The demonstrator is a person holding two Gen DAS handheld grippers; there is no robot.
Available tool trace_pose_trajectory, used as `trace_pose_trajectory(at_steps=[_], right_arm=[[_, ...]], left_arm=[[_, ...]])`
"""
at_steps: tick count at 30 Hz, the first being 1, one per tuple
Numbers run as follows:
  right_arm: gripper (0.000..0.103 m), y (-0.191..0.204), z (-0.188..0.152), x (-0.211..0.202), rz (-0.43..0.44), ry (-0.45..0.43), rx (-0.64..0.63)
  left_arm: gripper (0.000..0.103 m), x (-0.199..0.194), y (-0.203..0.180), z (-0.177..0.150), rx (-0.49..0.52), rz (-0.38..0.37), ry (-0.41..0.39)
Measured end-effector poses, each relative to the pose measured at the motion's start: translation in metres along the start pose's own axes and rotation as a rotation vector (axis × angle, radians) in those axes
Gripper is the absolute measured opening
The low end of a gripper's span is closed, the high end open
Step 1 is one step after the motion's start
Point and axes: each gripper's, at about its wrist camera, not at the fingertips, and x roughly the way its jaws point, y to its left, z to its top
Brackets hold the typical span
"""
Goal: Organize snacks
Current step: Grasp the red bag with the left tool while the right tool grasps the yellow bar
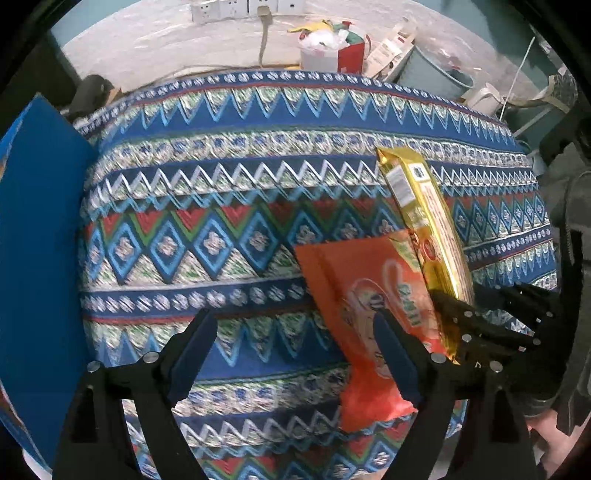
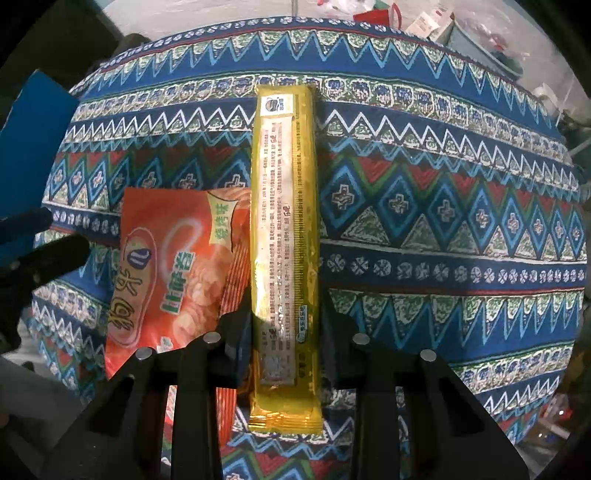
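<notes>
Your right gripper (image 2: 284,328) is clamping the long gold snack packet (image 2: 284,236) between its two fingers, gripping it by its lower third. The packet's long axis is running straight away from you along the fingers, its near crimped end hanging below the grip and its far end pointing toward the far edge of the table. A pale strip of small print is running the whole length of its back; the print is too small to read. A round logo and a small white label are sitting near the far end.

Your left gripper (image 1: 295,354) is standing wide open with nothing between its blue pads (image 1: 192,358). Its right finger is hovering over the orange snack bag (image 1: 369,325), which is lying flat on the patterned tablecloth (image 1: 221,206). From the right wrist view the bag is lying just left of the gold packet, its long axis also running near to far, with large yellow Chinese characters and green ones printed sideways on its face; a green patch with characters is sitting at its far corner.

At the left edge of the cloth a blue box (image 1: 40,258) is showing a plain side. Beyond the table, a red and white carton (image 1: 332,55) stuffed with wrappers is standing on the floor, and a white power strip (image 1: 247,7) is lying farther back.
</notes>
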Motion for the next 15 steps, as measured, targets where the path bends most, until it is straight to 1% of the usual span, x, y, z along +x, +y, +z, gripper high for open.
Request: trace_pose_trajectory(at_steps=[1,3,4,6,9,13,15], right_arm=[[0.028,0.005,-0.007,0.000,-0.006,-0.005,-0.004],[0.028,-0.001,-0.014,-0.005,-0.019,-0.016,0.002],[0.028,-0.006,-0.015,-0.007,-0.029,-0.021,0.003],[0.028,-0.016,-0.017,-0.012,-0.065,-0.033,0.008],[0.028,-0.034,-0.024,-0.015,-0.071,-0.033,0.034],[0.028,-0.056,-0.036,-0.019,-0.073,-0.037,0.069],[0.028,-0.067,-0.041,-0.019,-0.071,-0.037,0.074]], left_arm=[[0.088,0.002,-0.002,-0.001,-0.017,-0.024,0.007],[0.087,0.009,-0.006,0.002,-0.056,-0.093,0.031],[0.087,0.012,-0.010,0.003,-0.072,-0.114,0.042],[0.088,0.015,-0.020,0.002,-0.098,-0.132,0.043],[0.088,0.021,-0.034,0.002,-0.123,-0.132,0.048],[0.088,0.035,-0.050,0.004,-0.167,-0.132,0.087],[0.089,0.041,-0.055,0.004,-0.173,-0.116,0.092]])
